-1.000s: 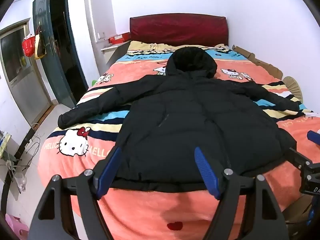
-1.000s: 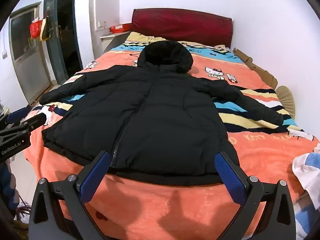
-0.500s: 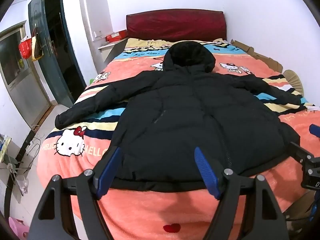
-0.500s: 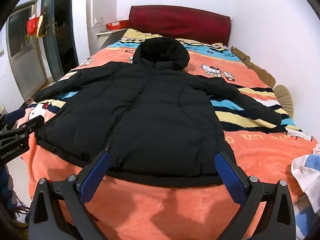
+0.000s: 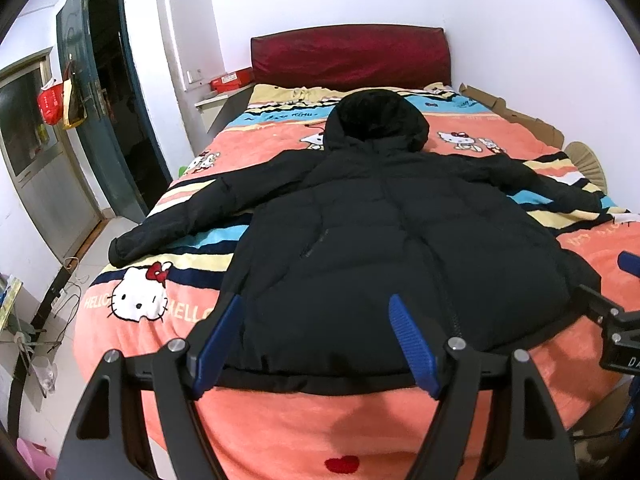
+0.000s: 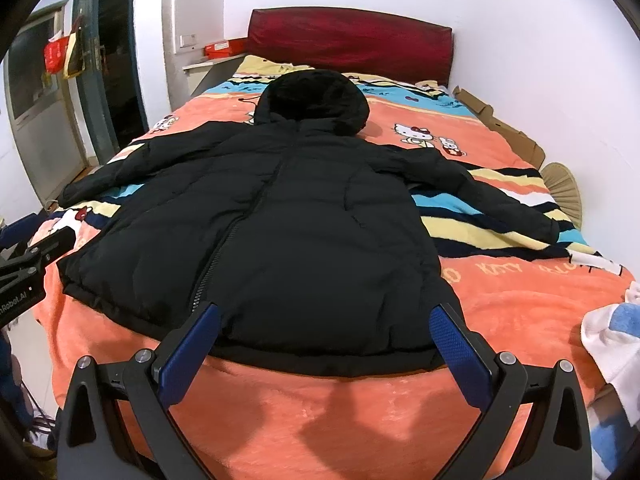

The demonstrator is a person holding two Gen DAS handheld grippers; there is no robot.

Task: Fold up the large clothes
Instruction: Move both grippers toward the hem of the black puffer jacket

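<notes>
A black hooded puffer jacket lies flat on the bed, zipped, hood toward the headboard and both sleeves spread outward. My left gripper hovers open just before the hem, left of the zipper. Open too, my right gripper hangs in front of the hem's right half. Neither touches the cloth. Each gripper shows at the edge of the other's view.
An orange cartoon-print blanket covers the bed, with a dark red headboard behind. A white and blue cloth lies at the bed's right corner. Cardboard lines the right wall. A doorway opens on the left.
Both grippers have drifted slightly closer to the jacket's hem and a little higher. The jacket has not moved and both grippers stay open.
</notes>
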